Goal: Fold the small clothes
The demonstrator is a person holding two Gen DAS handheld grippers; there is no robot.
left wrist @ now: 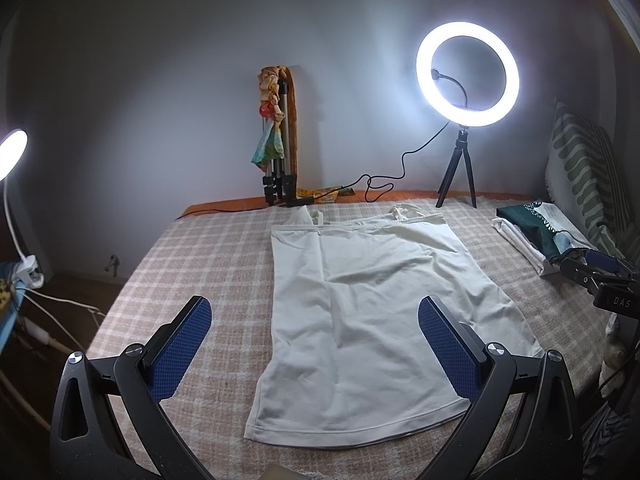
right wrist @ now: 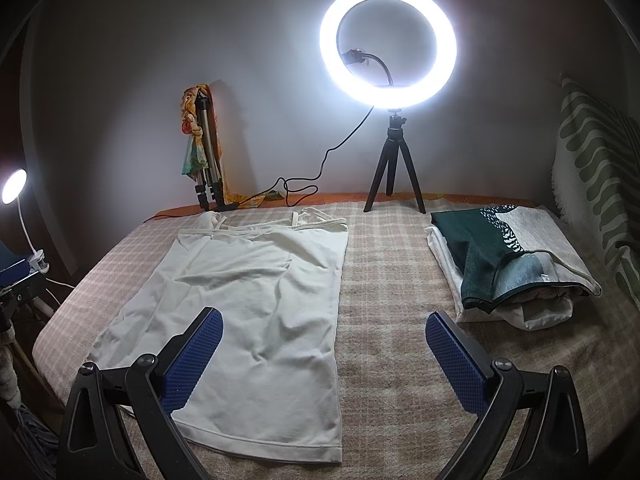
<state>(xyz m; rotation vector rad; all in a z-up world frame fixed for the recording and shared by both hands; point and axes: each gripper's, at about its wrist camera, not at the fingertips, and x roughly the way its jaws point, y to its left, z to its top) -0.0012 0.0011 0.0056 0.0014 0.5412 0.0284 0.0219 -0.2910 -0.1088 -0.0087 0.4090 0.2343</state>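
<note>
A white strappy top (left wrist: 368, 312) lies spread flat on the checked bed cover (left wrist: 200, 256), straps at the far end, hem toward me. It also shows in the right wrist view (right wrist: 260, 304). My left gripper (left wrist: 315, 318) is open and empty, hovering above the top's near half. My right gripper (right wrist: 324, 332) is open and empty, above the top's right edge and the bare cover (right wrist: 392, 320). The right gripper's body shows at the right edge of the left wrist view (left wrist: 600, 280).
A stack of folded clothes (right wrist: 504, 260), dark green on top, lies at the right. A lit ring light on a tripod (right wrist: 388, 44) stands at the bed's far edge with its cable. A folded tripod (right wrist: 208, 160) leans on the wall. A clip lamp (right wrist: 14, 186) is left.
</note>
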